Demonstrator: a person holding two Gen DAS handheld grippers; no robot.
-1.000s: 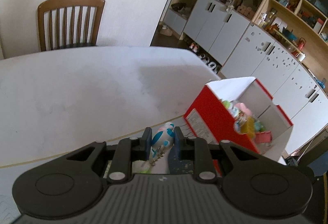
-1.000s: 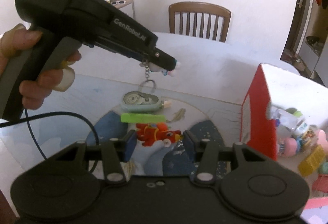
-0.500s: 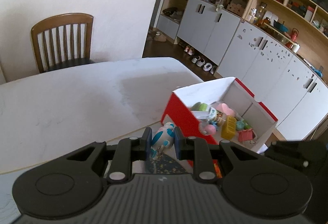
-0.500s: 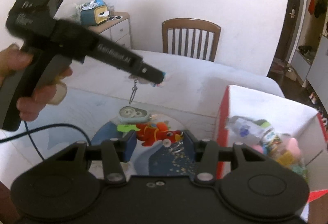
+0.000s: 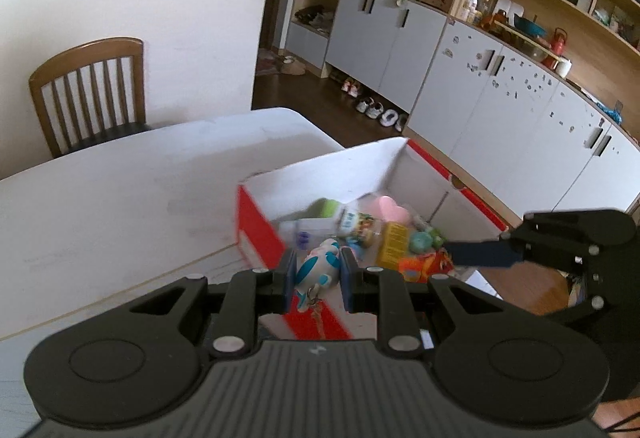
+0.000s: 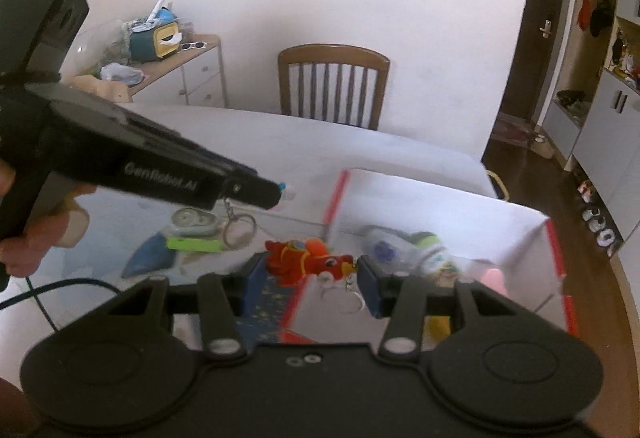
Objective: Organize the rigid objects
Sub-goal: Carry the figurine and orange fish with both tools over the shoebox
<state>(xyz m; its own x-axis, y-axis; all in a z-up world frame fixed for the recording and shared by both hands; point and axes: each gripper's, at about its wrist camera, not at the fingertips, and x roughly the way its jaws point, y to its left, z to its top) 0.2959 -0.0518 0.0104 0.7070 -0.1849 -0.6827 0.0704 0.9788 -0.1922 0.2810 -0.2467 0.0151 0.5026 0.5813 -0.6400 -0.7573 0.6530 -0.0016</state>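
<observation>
My left gripper is shut on a white-and-blue keychain figure, above the near corner of a red-and-white box. In the right wrist view the left gripper hangs above the table, a keyring dangling under its tip. My right gripper is shut on a red-orange toy with a ring, at the box's left wall. The left wrist view shows the right gripper holding that toy over the box. Several small toys and a bottle lie inside.
A grey-green oval case and a green strip lie on a blue patterned mat on the white table. A wooden chair stands at the far side. Grey cabinets line the right wall; a cluttered sideboard stands far left.
Both grippers have risen and moved right with their toys, from over the mat to over the box. The box's inside now shows fully in the left wrist view.
</observation>
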